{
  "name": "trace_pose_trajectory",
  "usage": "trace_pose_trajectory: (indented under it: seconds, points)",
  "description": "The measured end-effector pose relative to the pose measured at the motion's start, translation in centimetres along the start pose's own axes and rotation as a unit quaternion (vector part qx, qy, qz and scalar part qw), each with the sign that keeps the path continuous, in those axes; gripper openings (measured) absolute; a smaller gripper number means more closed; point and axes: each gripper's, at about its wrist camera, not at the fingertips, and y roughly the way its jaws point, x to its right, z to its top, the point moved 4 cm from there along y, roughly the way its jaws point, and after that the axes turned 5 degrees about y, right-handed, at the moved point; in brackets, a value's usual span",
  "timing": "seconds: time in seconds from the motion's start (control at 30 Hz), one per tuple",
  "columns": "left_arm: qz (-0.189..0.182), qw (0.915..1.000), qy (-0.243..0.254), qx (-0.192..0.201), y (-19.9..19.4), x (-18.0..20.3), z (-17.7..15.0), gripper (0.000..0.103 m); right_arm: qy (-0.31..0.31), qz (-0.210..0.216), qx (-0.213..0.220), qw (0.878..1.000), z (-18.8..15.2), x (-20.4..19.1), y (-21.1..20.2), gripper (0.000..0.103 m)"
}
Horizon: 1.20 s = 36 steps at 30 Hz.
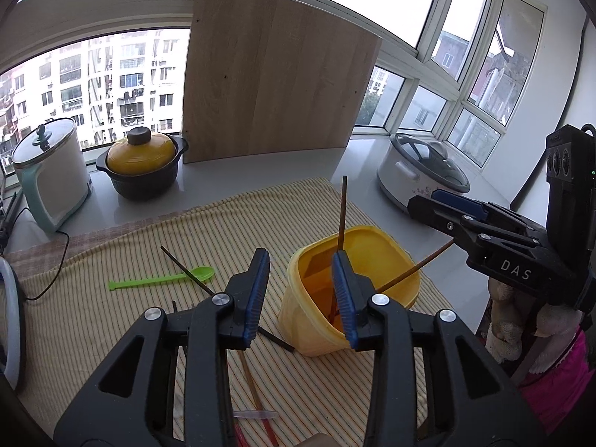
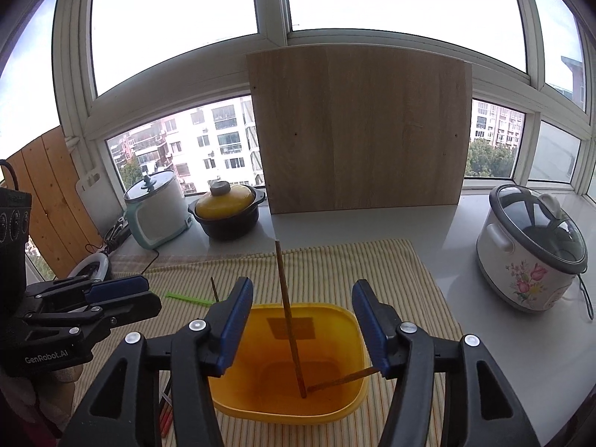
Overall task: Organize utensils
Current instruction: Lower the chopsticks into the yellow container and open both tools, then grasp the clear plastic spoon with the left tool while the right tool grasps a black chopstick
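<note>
A yellow plastic tub [image 1: 376,260] [image 2: 335,402] stands on the striped cloth and holds two brown chopsticks [image 1: 342,216] [image 2: 287,309], one upright, one leaning right. My left gripper [image 1: 301,294] is open and empty, just left of and above the tub. My right gripper [image 2: 301,324] is open and empty, right over the tub's mouth. It shows from the side in the left wrist view [image 1: 439,216]. A green plastic spoon [image 1: 164,278] lies on the cloth to the left with a dark chopstick [image 1: 186,270] across it. More chopsticks [image 1: 257,398] lie under my left gripper.
A striped cloth [image 1: 123,327] covers the white counter. At the back stand a mint kettle [image 1: 48,175], a yellow-lidded black pot [image 1: 143,162], a wooden board [image 1: 275,85] against the window, and a floral rice cooker [image 2: 529,249] at the right.
</note>
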Motion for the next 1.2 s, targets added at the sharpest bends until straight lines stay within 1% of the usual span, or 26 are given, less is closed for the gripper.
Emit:
trace_pose_trajectory:
  seconds: [0.2, 0.4, 0.5, 0.63, 0.87, 1.07, 1.2]
  points:
    - [0.026, 0.9996, -0.014, -0.001, -1.0, -3.2, -1.2, 0.035, -0.017, 0.013, 0.018, 1.000, 0.1, -2.0, -1.3, 0.058]
    - [0.054, 0.9976, -0.040, -0.016, -1.8, -7.1, -3.8, 0.035, -0.044, 0.040, 0.013, 0.998, -0.9, -4.9, -1.7, 0.058]
    - [0.064, 0.9959, -0.057, -0.026, -2.2, -9.1, -5.4, 0.035, -0.059, 0.062, 0.002, 0.996, -1.7, -6.5, -1.5, 0.058]
    - [0.077, 0.9932, -0.077, -0.042, -2.8, -11.4, -8.0, 0.035, -0.074, 0.090, -0.026, 0.993, -3.4, -8.6, -0.7, 0.058]
    - [0.084, 0.9869, -0.120, -0.068, -2.8, -14.2, -12.3, 0.035, -0.098, 0.118, -0.081, 0.985, -6.4, -11.9, 2.0, 0.058]
    - [0.072, 0.9815, -0.149, -0.095, -1.6, -15.2, -15.9, 0.035, -0.100, 0.138, -0.138, 0.976, -8.9, -14.1, 5.2, 0.051]
    - [0.061, 0.9781, -0.165, -0.111, -0.6, -15.3, -17.5, 0.035, -0.090, 0.146, -0.174, 0.970, -10.3, -15.0, 7.3, 0.046]
